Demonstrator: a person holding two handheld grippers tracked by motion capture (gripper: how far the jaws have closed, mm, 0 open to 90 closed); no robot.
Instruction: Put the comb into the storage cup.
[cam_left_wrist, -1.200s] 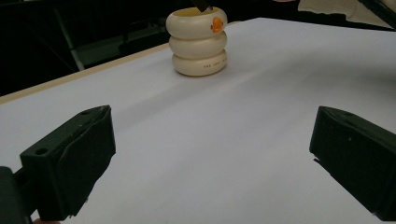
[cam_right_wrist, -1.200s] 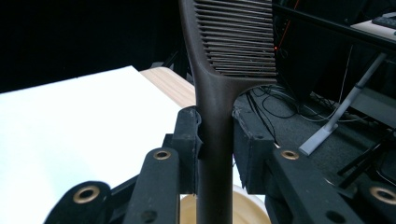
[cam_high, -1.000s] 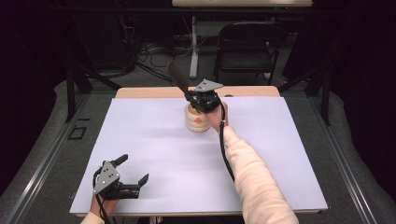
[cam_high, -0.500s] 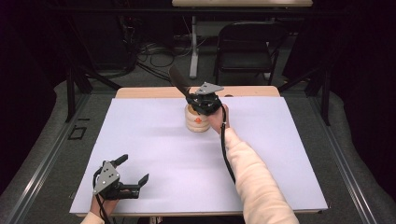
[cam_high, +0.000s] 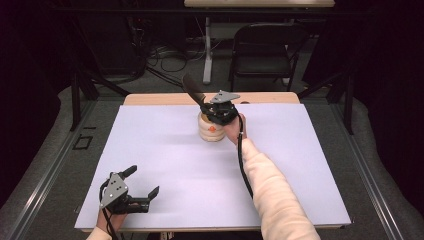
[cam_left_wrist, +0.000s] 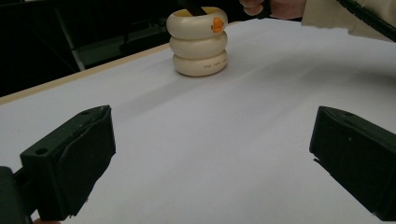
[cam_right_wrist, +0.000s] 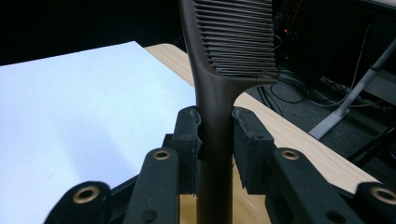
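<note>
The right gripper clamps a dark comb, its teeth plain in that gripper's own view, above the cream holder; the left gripper, well apart from the holder, gapes wide.

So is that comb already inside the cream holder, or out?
In: the comb's handle, clamped by the right gripper, dips into the ringed holder's open top.

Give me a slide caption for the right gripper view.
Right tongs clamp a dark comb by its handle.

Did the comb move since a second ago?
No. The comb sits in the same spot over the cream holder, held by the right gripper.
</note>
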